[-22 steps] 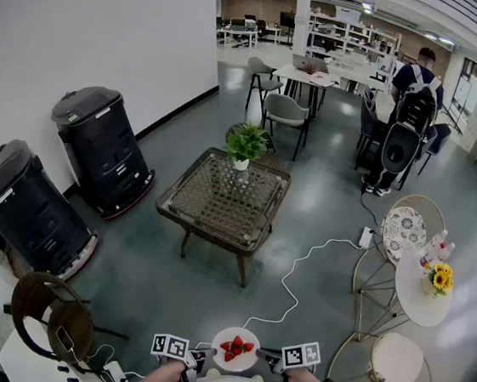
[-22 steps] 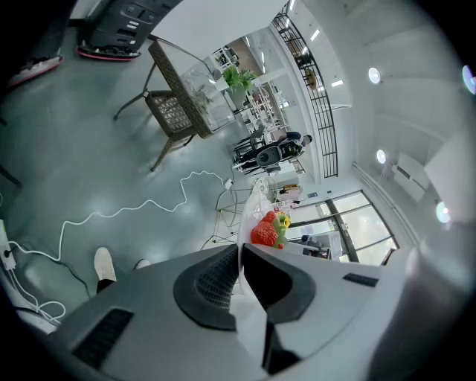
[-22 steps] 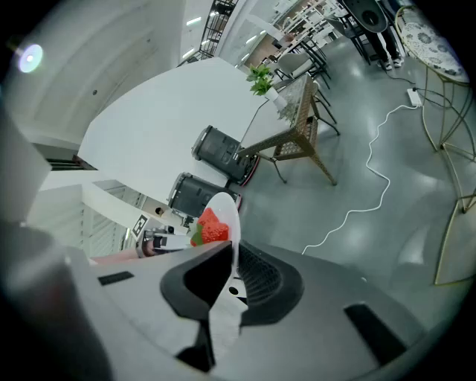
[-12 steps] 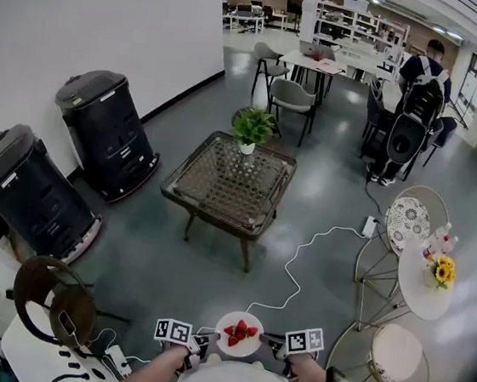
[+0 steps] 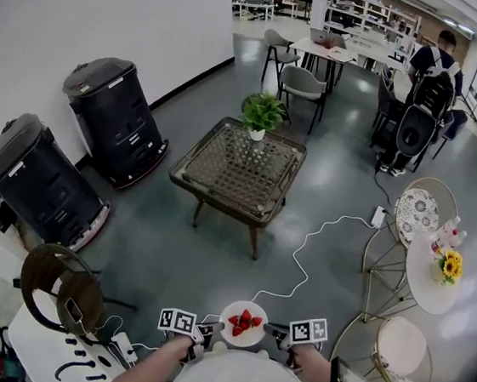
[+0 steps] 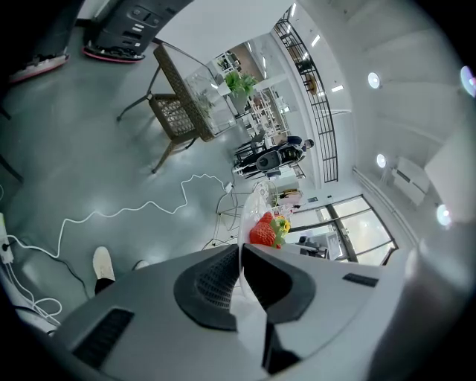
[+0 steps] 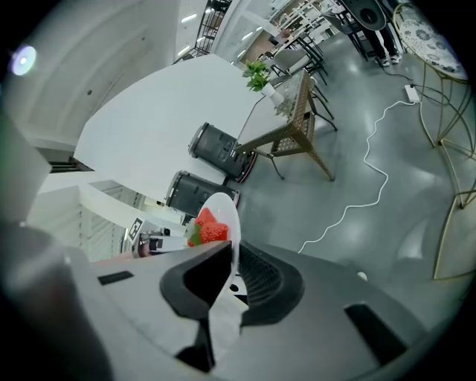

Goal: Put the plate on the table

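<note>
Two grippers are being clamped on opposite rims of the plate (image 5: 230,315): left gripper (image 5: 209,335) and right gripper (image 5: 273,334). It is being held in the air near the person, well apart from the wicker table (image 5: 239,173). Strawberries (image 5: 243,323) are judged at risk of being spilled by uneven tilt or a slipping rim pinch.

One plate (image 5: 244,342); two tools, left tool (image 5: 207,334) and right tool (image 5: 274,334); two black bins (image 5: 116,121); one potted plant (image 5: 263,112); one wicker counter (image 5: 239,173).
</note>
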The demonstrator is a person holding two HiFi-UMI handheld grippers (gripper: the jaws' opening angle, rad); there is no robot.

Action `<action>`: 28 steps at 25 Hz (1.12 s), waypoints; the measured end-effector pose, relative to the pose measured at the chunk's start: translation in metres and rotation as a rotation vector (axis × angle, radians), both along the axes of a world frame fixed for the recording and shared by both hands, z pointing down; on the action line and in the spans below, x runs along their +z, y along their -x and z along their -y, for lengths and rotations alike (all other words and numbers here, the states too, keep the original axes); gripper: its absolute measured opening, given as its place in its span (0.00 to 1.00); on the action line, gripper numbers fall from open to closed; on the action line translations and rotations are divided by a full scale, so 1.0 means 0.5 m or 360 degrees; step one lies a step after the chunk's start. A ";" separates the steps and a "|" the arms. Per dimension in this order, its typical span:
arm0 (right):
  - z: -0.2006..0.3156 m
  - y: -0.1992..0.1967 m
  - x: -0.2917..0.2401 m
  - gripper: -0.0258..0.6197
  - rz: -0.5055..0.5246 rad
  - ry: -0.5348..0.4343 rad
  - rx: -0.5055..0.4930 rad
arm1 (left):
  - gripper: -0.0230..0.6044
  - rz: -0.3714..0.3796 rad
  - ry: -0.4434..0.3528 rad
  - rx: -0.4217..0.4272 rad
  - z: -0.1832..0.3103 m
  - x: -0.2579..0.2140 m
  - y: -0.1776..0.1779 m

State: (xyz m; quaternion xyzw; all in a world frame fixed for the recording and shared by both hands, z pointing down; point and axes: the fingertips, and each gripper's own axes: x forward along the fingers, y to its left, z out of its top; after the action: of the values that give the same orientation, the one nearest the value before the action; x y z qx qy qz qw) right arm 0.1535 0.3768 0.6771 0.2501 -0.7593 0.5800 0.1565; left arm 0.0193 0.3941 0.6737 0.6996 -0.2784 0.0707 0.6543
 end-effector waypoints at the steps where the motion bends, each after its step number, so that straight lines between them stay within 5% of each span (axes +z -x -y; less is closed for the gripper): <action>1: -0.001 0.000 0.001 0.09 -0.0001 0.0003 -0.0001 | 0.06 0.0003 0.0000 0.0000 0.000 0.001 0.000; 28: -0.037 -0.008 0.022 0.09 -0.0053 0.0070 0.0086 | 0.06 -0.0005 0.0036 0.0080 -0.022 0.015 -0.008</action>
State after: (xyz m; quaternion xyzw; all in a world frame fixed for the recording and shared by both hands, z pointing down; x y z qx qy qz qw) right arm 0.1575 0.3953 0.6881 0.2768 -0.7366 0.5963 0.1587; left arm 0.0232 0.4049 0.6812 0.6989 -0.2590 0.0892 0.6607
